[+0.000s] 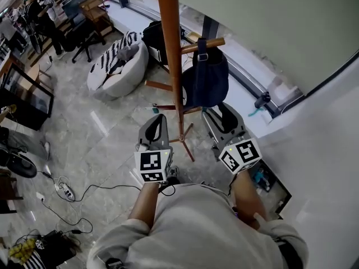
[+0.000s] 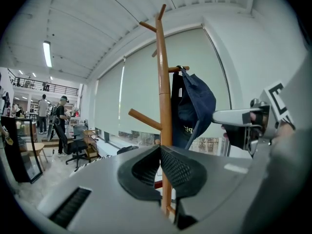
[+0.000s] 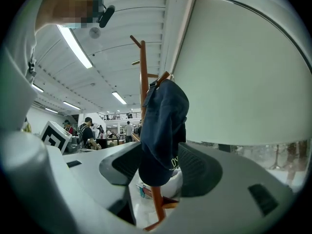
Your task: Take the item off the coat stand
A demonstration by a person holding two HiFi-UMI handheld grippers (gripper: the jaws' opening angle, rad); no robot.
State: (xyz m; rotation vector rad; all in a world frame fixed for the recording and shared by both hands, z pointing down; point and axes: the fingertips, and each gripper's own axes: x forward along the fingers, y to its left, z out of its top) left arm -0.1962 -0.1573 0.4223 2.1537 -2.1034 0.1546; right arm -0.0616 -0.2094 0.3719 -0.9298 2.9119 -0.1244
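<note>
A dark blue cap (image 3: 163,126) hangs from a peg (image 1: 205,43) of a wooden coat stand (image 1: 168,38). The right tool (image 1: 219,111) is level with the cap, its jaws spread wide on either side of it without pressing on it. The left tool (image 1: 159,119), jaws together and holding nothing, faces the stand's pole.

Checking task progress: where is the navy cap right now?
In the head view, the navy cap hangs on a peg right of the coat stand pole, directly ahead of the right tool.
</note>
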